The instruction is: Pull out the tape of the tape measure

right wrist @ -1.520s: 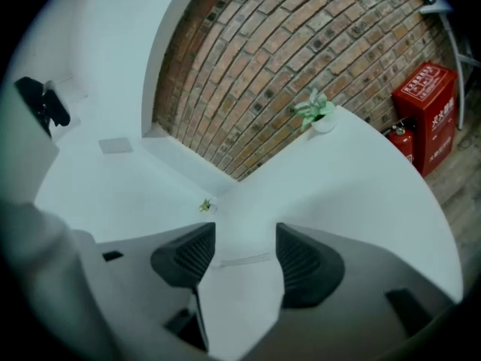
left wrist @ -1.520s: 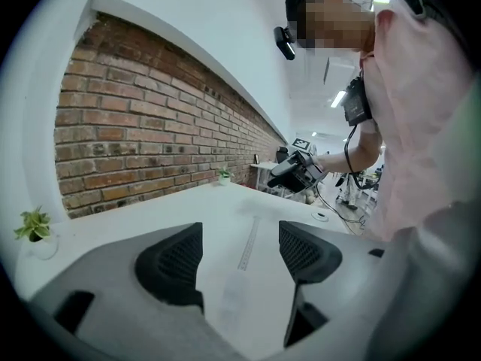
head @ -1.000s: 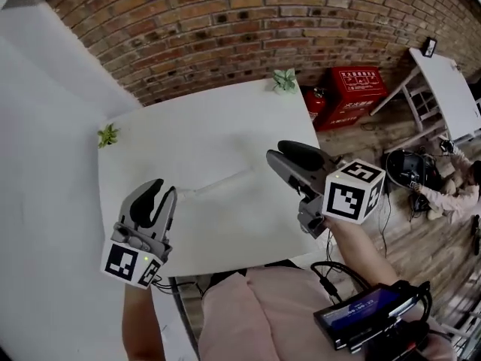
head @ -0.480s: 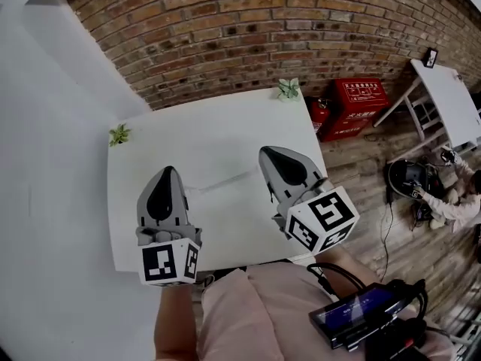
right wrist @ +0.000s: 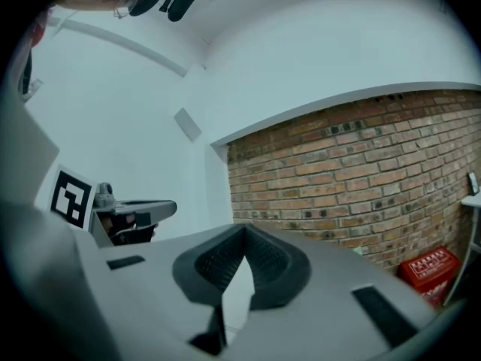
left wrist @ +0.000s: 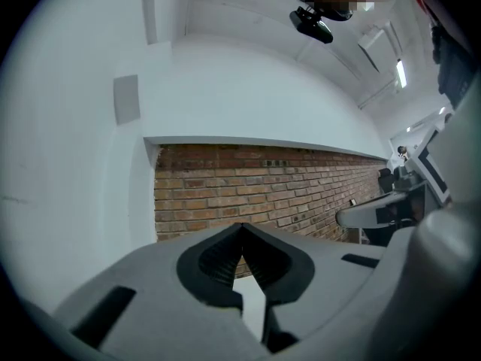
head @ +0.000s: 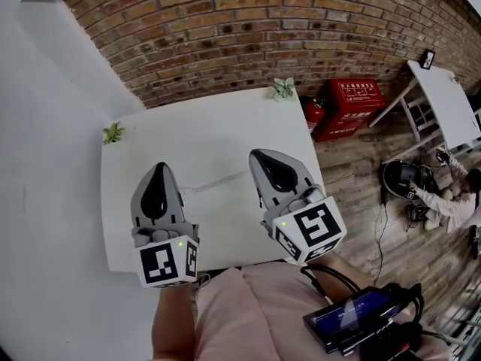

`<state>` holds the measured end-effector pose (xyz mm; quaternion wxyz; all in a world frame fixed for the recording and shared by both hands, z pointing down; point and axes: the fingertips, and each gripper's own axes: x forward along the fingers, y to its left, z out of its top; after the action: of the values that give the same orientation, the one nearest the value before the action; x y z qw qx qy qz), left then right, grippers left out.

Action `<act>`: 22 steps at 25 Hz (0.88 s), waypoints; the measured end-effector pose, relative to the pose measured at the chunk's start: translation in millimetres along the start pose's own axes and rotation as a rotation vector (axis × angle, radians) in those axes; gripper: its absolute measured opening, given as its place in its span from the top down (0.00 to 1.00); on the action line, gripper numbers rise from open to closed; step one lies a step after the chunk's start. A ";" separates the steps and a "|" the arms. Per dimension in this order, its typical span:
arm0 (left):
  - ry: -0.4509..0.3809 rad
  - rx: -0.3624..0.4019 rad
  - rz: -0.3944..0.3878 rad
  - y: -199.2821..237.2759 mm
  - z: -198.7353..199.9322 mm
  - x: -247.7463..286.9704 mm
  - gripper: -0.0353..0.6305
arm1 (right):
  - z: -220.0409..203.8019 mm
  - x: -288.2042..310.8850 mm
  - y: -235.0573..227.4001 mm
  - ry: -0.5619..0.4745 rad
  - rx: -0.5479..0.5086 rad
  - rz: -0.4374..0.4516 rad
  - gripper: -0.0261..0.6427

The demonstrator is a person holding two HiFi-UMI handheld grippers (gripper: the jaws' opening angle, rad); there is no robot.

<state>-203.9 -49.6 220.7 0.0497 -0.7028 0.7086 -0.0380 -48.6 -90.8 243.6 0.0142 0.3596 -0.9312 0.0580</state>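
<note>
Brick wall [head: 248,21], white table [head: 218,141], wooden floor [head: 361,194]

Pale, thin tape [head: 218,181] flat on the white table [head: 188,130], slanting up rightward, hardly distinct

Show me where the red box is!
In the head view the red box sits on the floor at the right, against the brick wall, past the far right corner of the white table, beside a fire extinguisher.

Table [head: 225,130] mid-frame is smooth matt white, brick wall [head: 248,28] up top looks rough, right-side floor [head: 353,186] is wood planks, left gripper [head: 160,167] and right gripper [head: 255,155] matt grey plastic.
</note>
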 end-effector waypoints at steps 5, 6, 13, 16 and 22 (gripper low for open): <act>0.007 0.001 -0.013 -10.7 4.8 3.5 0.94 | 3.5 -2.6 -3.8 0.016 -0.009 0.015 0.96; 0.007 0.007 -0.019 -13.2 4.0 3.5 0.94 | 3.3 -3.6 -4.7 0.013 -0.011 0.015 0.96; 0.002 0.019 -0.032 -18.2 -4.3 3.1 0.94 | -1.3 -7.8 -8.3 0.003 -0.027 0.002 0.95; -0.004 0.020 -0.036 -19.7 -2.5 2.6 0.94 | -1.6 -8.8 -8.0 0.001 -0.032 -0.002 0.95; 0.003 0.015 -0.040 -21.6 -7.4 0.0 0.94 | -6.5 -9.6 -6.0 0.005 -0.032 0.002 0.95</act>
<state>-183.3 -49.9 230.7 0.0534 -0.7163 0.6943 -0.0452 -37.5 -88.0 250.0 0.0222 0.3583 -0.9323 0.0438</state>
